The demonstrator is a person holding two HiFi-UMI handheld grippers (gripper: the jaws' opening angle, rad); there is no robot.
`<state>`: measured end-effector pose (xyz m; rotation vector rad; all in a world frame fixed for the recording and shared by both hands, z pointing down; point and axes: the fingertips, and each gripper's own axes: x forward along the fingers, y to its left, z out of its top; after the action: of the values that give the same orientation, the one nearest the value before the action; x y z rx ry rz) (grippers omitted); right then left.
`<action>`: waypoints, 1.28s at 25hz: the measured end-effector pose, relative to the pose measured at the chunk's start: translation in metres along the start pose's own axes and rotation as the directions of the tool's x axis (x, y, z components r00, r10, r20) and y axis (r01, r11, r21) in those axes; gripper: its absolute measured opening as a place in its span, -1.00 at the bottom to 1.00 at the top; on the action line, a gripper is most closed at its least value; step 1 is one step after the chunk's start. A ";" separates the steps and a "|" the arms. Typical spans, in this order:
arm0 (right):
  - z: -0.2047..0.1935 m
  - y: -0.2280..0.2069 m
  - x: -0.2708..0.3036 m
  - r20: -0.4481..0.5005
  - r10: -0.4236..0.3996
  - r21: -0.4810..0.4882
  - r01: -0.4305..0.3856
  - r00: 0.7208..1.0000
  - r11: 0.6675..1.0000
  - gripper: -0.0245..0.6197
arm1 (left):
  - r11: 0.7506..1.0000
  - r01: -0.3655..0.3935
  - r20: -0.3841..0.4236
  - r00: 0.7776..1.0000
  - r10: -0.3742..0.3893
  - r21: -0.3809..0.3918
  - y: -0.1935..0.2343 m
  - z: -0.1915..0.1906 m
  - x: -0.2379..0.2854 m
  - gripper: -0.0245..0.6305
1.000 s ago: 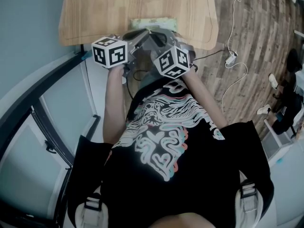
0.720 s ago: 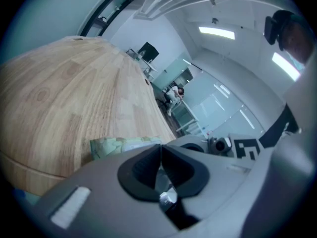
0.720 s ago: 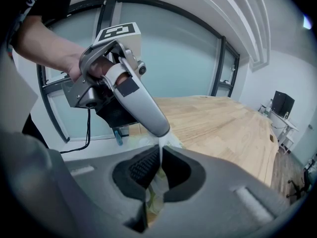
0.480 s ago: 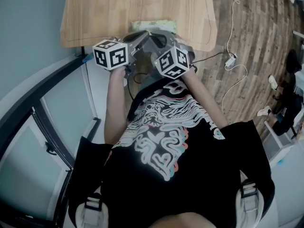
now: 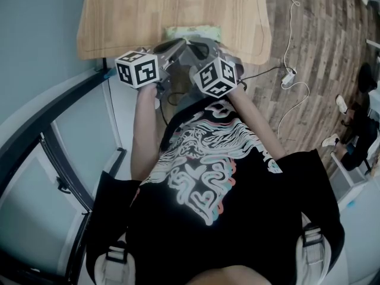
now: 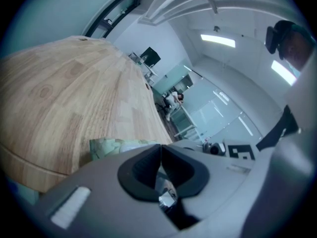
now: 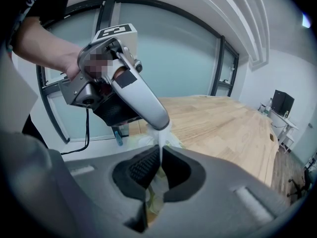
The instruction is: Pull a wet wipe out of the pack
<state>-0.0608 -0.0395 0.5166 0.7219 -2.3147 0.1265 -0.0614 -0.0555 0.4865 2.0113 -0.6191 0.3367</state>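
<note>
The pale green wet wipe pack [image 5: 193, 29] lies at the near edge of the wooden table [image 5: 178, 5]. Both grippers meet just over it. My right gripper [image 7: 161, 157] is shut on a thin white wipe [image 7: 159, 139] that stands up from the pack [image 7: 140, 141]. My left gripper [image 7: 162, 125] points down with its tip at the top of that wipe. In its own view the left gripper [image 6: 161, 155] is shut with the pads together and nothing visible between them. The pack [image 6: 106, 147] shows just to their left.
The table's near edge [image 7: 218, 128] runs right under the grippers. A white cable with a plug [image 5: 289, 73] lies on the wood floor to the right. A glass wall with a black frame [image 5: 53, 141] stands on the left.
</note>
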 end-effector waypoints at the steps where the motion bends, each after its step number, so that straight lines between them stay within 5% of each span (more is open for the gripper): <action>1: 0.000 0.000 0.000 0.000 0.000 0.000 0.000 1.000 1.000 -0.88 | 1.000 0.000 0.001 1.000 0.000 0.000 0.000 0.000 0.000 -0.93; 32: 0.002 0.003 -0.002 0.002 -0.017 0.001 0.017 1.000 1.000 -0.88 | 1.000 0.016 0.043 0.999 -0.016 -0.006 -0.008 0.006 -0.014 -0.94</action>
<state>-0.0621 -0.0369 0.5143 0.7425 -2.3103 0.1187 -0.0684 -0.0531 0.4709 2.0211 -0.6297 0.2816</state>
